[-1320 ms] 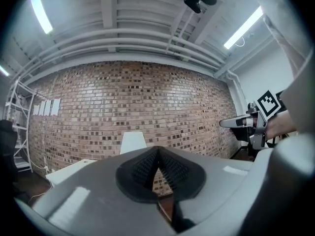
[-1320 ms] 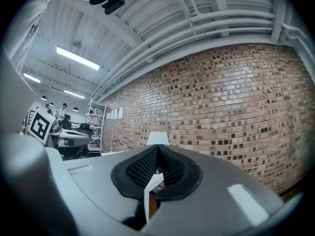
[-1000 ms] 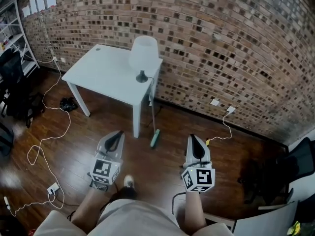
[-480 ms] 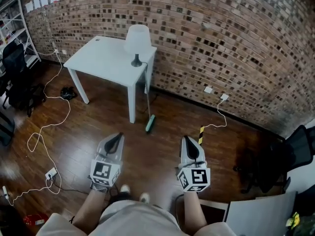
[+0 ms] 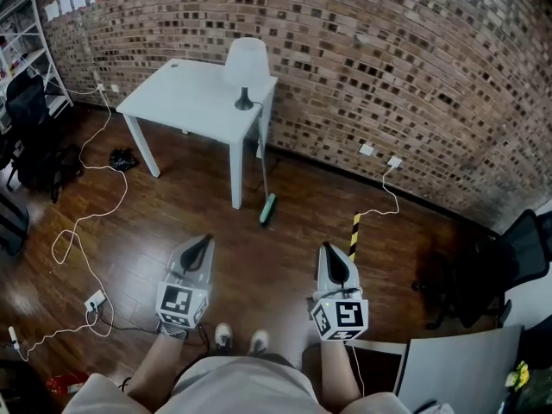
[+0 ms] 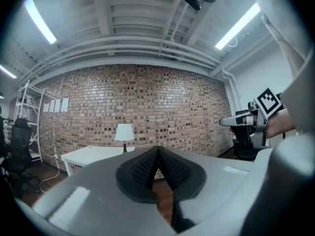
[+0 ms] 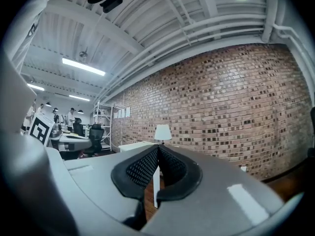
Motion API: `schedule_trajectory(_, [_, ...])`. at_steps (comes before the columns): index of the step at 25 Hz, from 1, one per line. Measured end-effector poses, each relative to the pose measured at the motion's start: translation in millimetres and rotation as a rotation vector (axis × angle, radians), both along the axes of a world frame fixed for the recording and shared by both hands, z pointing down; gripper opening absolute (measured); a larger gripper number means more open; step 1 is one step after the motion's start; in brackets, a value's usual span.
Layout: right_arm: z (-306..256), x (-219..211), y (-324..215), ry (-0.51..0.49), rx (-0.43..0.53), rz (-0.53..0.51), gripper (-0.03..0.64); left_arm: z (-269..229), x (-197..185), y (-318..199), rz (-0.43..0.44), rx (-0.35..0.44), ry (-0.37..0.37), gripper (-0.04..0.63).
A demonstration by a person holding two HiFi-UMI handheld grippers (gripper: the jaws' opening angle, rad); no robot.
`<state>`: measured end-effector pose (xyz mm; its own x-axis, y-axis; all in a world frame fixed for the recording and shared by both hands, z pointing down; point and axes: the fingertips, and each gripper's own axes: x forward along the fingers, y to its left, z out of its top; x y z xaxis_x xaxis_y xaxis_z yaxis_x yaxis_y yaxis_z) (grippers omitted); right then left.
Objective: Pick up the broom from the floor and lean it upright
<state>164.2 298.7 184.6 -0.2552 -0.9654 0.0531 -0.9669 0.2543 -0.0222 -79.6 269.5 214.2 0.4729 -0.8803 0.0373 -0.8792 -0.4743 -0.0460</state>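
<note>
Two: left tongs, right tongs, both clenched, empty. One broom upright beside one table; one lamp.

Thin upper handle of the broom, barely visible beside the table corner.

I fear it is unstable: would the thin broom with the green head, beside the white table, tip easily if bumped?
Probably. The thin broom with the green head stands almost upright on that narrow head, so a sideways bump could topple it. The glossy wooden floor may let the head slide.
</note>
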Motion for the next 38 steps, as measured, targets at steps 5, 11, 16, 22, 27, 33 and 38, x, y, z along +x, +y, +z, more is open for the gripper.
schedule_trajectory(5, [-1.9,-7.3,0.8,-0.017,0.003,0.007,0.012,-1.2,-7.3,2.1,0.004,0.001,-0.003,0.000])
schedule_trajectory(11, [-6.2,-9.5,-2.6,-0.012,0.004,0.007,0.012,-7.7,-5.0,-0.7,0.007,0.013,0.000,0.000])
schedule_trajectory(16, [-6.6,-17.3,-4.9,0.012,0.012,-0.015,0.011,-5.6,-3.7,-3.5,0.006,0.016,-0.005,0.000])
schedule_trajectory(22, [-2.2,-21.5,-2.2,0.030,-0.003,-0.026,0.011,-4.3,1.3,-2.9,0.015,0.013,-0.013,0.000])
schedule_trajectory(27, [-2.1,-24.3,-4.4,0.025,-0.002,-0.027,0.011,-6.3,0.8,-4.3,0.019,0.020,-0.018,0.001])
schedule_trajectory(33, [-3.2,-28.9,-6.2,0.029,-0.003,-0.033,0.011,-6.1,-3.7,-4.8,0.015,0.017,-0.018,0.000])
schedule_trajectory(38, [-5.0,-31.6,-10.8,0.038,-0.008,-0.040,0.011,-6.1,-4.0,-7.5,0.018,0.011,-0.019,0.001])
